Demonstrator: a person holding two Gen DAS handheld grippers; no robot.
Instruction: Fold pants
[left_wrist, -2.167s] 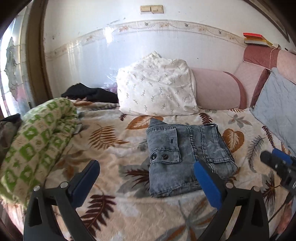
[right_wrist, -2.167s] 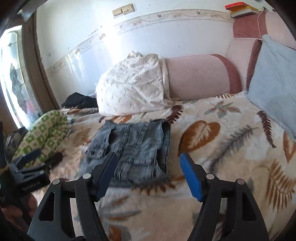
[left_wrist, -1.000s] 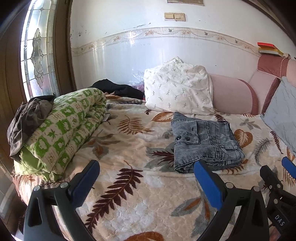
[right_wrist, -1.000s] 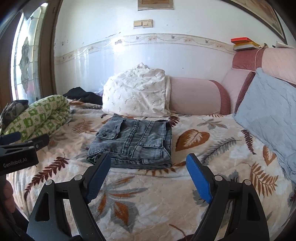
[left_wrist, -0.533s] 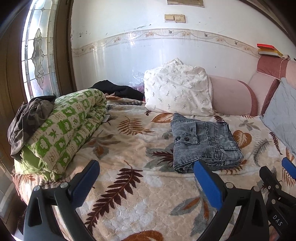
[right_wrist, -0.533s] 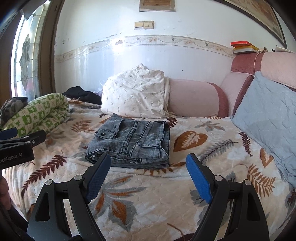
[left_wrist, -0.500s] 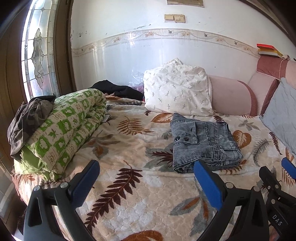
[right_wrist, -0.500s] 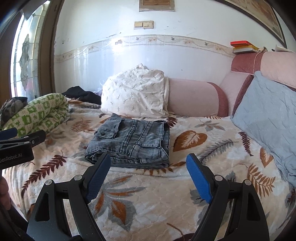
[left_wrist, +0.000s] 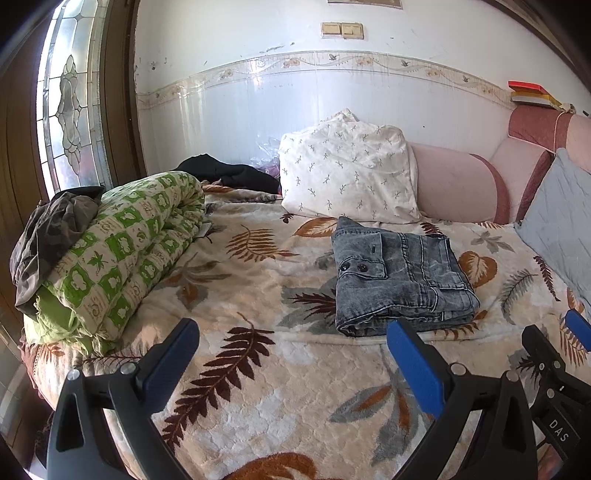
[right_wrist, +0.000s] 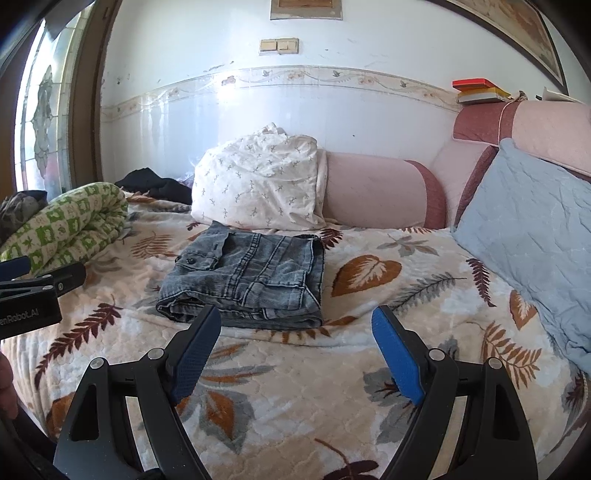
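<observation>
The grey denim pants (left_wrist: 399, 277) lie folded in a compact rectangle on the leaf-patterned bedspread (left_wrist: 258, 369), in front of the white pillow. They also show in the right wrist view (right_wrist: 247, 280). My left gripper (left_wrist: 291, 354) is open and empty, held back from the pants near the bed's front. My right gripper (right_wrist: 295, 339) is open and empty, just short of the pants' near edge. The right gripper's tip shows at the left wrist view's right edge (left_wrist: 554, 362).
A rolled green-and-white quilt (left_wrist: 118, 251) lies on the left with dark clothing (left_wrist: 48, 229) on it. A white pillow (left_wrist: 347, 173), pink bolster (left_wrist: 454, 188) and blue cushion (right_wrist: 532, 236) line the back and right. Black clothing (left_wrist: 229, 173) lies by the wall.
Both grippers have pulled back and away from the folded pants since 2.2 s ago. Over the last half second almost nothing has moved.
</observation>
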